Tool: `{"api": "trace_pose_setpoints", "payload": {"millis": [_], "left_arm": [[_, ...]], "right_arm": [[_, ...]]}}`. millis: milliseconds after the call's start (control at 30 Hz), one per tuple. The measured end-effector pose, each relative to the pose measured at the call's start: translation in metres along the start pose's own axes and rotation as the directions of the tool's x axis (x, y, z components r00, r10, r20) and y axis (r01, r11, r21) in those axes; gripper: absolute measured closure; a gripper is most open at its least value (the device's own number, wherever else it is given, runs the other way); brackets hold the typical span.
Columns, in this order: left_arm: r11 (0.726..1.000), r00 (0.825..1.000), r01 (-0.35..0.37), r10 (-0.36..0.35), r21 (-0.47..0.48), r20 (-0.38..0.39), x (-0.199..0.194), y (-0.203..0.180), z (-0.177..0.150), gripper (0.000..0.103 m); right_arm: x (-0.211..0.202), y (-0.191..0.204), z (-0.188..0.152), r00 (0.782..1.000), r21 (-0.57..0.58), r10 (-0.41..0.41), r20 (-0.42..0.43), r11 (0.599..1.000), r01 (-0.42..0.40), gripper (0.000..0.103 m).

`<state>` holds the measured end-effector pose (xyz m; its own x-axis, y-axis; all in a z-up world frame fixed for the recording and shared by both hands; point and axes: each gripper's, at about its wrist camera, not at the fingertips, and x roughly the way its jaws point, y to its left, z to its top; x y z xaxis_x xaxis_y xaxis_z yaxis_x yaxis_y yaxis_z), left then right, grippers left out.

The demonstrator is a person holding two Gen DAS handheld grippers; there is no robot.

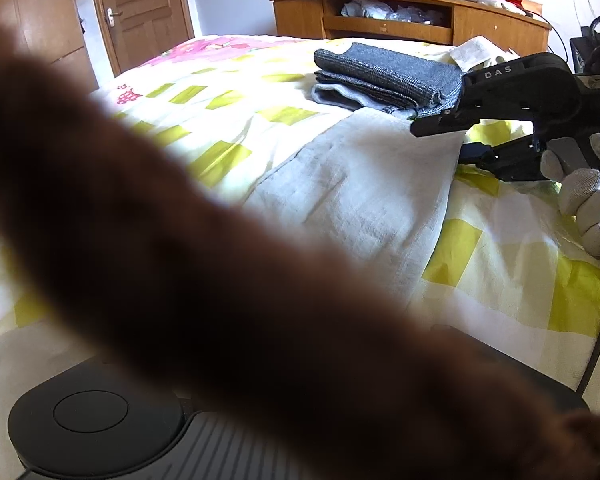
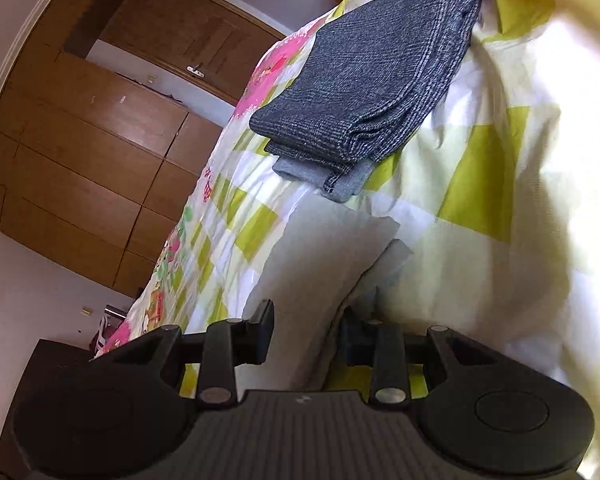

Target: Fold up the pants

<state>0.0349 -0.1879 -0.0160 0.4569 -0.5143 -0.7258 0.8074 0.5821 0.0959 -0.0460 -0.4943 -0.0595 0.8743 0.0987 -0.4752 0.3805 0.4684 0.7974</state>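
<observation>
pale linen pants [image 1: 352, 184] lie flat on your checked quilt [image 1: 228, 92], running from the middle of the left view up toward 1 o'clock. your right gripper [image 1: 444, 136] sits at their far corner, at 3 o'clock in that view, fingers apart with the cloth edge between them; from its own camera a lifted fold rises in the gap, touching neither pad that you can see. your gloved hand [image 1: 584, 196] holds its handle. a brown blur [image 1: 180, 260] covers the left camera, so you cannot tell how your left gripper stands. grey folded pants [image 2: 372, 76] sit at 12 o'clock, just beyond the linen pair.
</observation>
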Motion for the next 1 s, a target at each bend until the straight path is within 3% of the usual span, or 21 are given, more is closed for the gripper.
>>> {"api": "trace_pose_setpoints", "payload": {"millis": [100, 233, 400, 500, 600, 733, 833, 1000], "left_arm": [[1.000, 1.000, 0.003, -0.003, -0.001, 0.006, 0.001, -0.003, 0.003, 0.065], [0.999, 0.999, 0.031, -0.030, -0.019, 0.029, 0.002, -0.011, 0.004, 0.065], [0.995, 0.992, 0.096, -0.094, -0.022, 0.080, -0.006, -0.021, 0.005, 0.064], [0.997, 0.993, 0.068, -0.065, -0.031, 0.096, -0.025, -0.009, -0.003, 0.064], [0.999, 0.996, -0.008, 0.013, -0.049, 0.092, -0.050, 0.019, -0.022, 0.059], [0.985, 0.987, -0.141, 0.147, -0.100, 0.062, -0.085, 0.064, -0.058, 0.057], [0.958, 0.969, -0.235, 0.245, -0.164, 0.042, -0.115, 0.098, -0.087, 0.057], [0.891, 0.915, -0.390, 0.403, -0.234, 0.009, -0.164, 0.146, -0.134, 0.053]], "right_arm": [[0.016, 0.003, 0.001, 0.999, 0.015, -0.033, -0.023, 0.999, 0.034, 0.081], [-0.007, 0.004, 0.010, 0.999, 0.038, -0.003, 0.047, 0.999, 0.002, 0.082], [-0.033, 0.020, 0.015, 0.992, -0.050, -0.063, 0.112, 0.996, 0.069, 0.082], [-0.038, 0.051, 0.007, 0.991, -0.150, -0.037, 0.125, 0.987, 0.056, 0.082], [-0.035, 0.096, -0.009, 0.994, -0.267, 0.019, 0.112, 0.964, 0.012, 0.082], [-0.015, 0.168, -0.048, 0.995, -0.446, 0.094, 0.040, 0.892, -0.066, 0.082], [0.002, 0.224, -0.091, 0.990, -0.579, 0.135, -0.050, 0.803, -0.139, 0.082], [0.037, 0.299, -0.176, 0.962, -0.718, 0.155, -0.226, 0.641, -0.272, 0.082]]}}
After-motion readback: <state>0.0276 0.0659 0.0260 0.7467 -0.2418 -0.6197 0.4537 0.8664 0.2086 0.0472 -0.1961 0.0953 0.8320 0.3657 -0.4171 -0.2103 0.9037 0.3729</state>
